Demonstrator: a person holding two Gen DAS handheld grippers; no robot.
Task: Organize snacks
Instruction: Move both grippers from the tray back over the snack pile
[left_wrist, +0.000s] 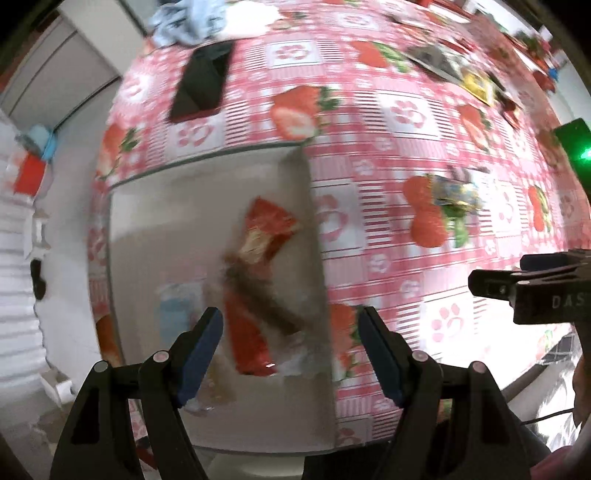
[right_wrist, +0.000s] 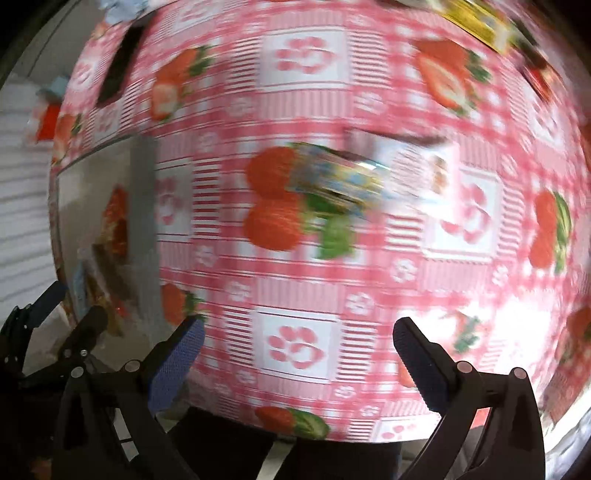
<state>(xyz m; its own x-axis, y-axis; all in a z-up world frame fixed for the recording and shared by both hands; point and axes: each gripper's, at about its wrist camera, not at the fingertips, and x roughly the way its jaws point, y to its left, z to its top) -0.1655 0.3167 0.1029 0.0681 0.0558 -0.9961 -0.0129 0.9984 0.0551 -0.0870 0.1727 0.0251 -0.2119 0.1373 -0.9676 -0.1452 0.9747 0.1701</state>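
A grey tray (left_wrist: 155, 221) lies on the strawberry-print tablecloth and holds several snack packets: a red one (left_wrist: 269, 229), a brown one (left_wrist: 266, 302) and another red one (left_wrist: 247, 339). My left gripper (left_wrist: 291, 350) hangs over them, open, with nothing between its pads. A blue-and-yellow snack packet (right_wrist: 336, 181) lies on the cloth to the right of the tray (right_wrist: 96, 184), with a pale packet (right_wrist: 417, 166) beside it. My right gripper (right_wrist: 299, 354) is open wide above bare cloth, short of these two packets. It also shows at the right edge of the left wrist view as the right gripper (left_wrist: 535, 284).
A black phone (left_wrist: 203, 85) lies beyond the tray, and a light blue cloth (left_wrist: 184, 18) sits at the far table edge. More packets, one yellow (left_wrist: 476, 86), lie at the far right. The table edge runs along the left, close to the tray.
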